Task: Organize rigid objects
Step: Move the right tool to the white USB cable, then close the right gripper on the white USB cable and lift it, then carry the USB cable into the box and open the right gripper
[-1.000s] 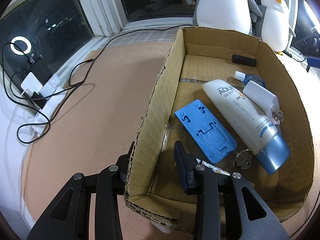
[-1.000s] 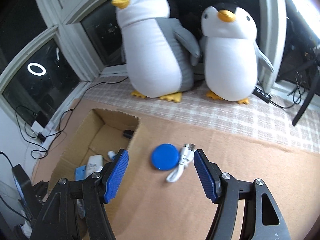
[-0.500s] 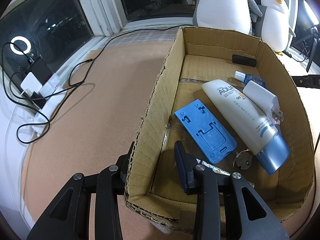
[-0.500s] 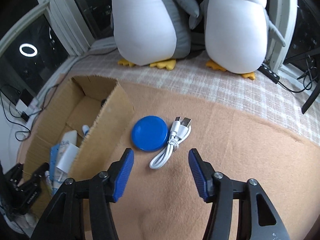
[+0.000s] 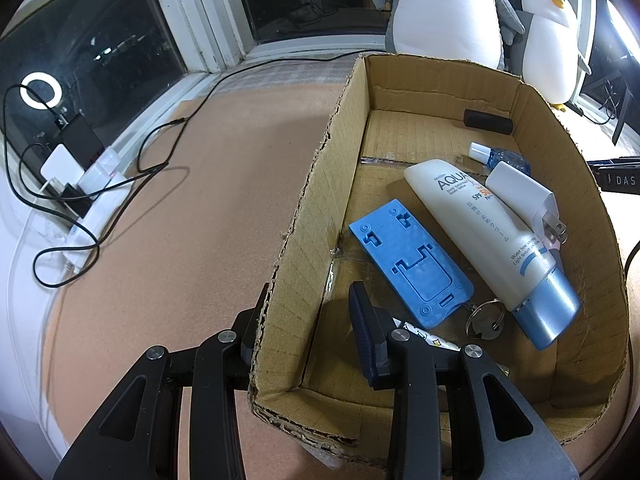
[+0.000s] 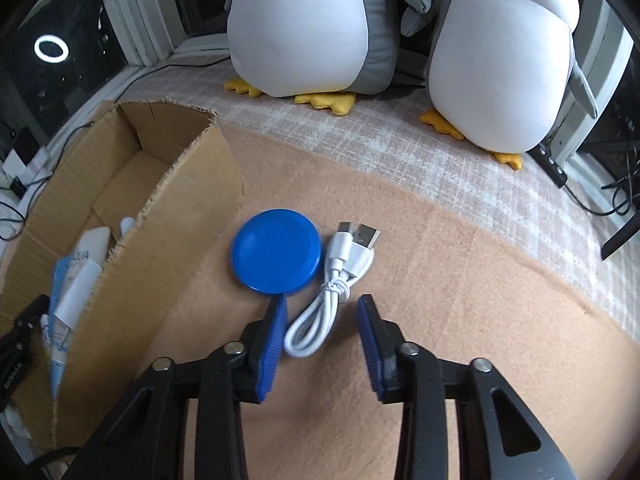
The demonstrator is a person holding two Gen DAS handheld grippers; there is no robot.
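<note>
My right gripper (image 6: 322, 312) is open, its blue pads either side of the near loop of a coiled white USB cable (image 6: 336, 284) on the tan mat. A blue round lid (image 6: 276, 256) lies just left of the cable, beside the cardboard box (image 6: 168, 216). My left gripper (image 5: 310, 312) stands open astride the box's left wall (image 5: 316, 200), one finger inside and one outside, not touching it. The box holds a blue phone stand (image 5: 408, 260), a sunscreen tube (image 5: 488, 240), a white charger (image 5: 524, 196), a small spray bottle (image 5: 496, 156), a black cylinder (image 5: 488, 120) and a key ring (image 5: 484, 320).
Two plush penguins (image 6: 312, 20) stand on the checked cloth beyond the mat. A power strip with plugs and black cables (image 5: 72, 184) lies at the left by the window. A black stand (image 6: 620, 232) is at the right edge.
My right gripper has come down and forward onto the white cable, and its pads have narrowed around it. The left gripper and the box have not moved.
</note>
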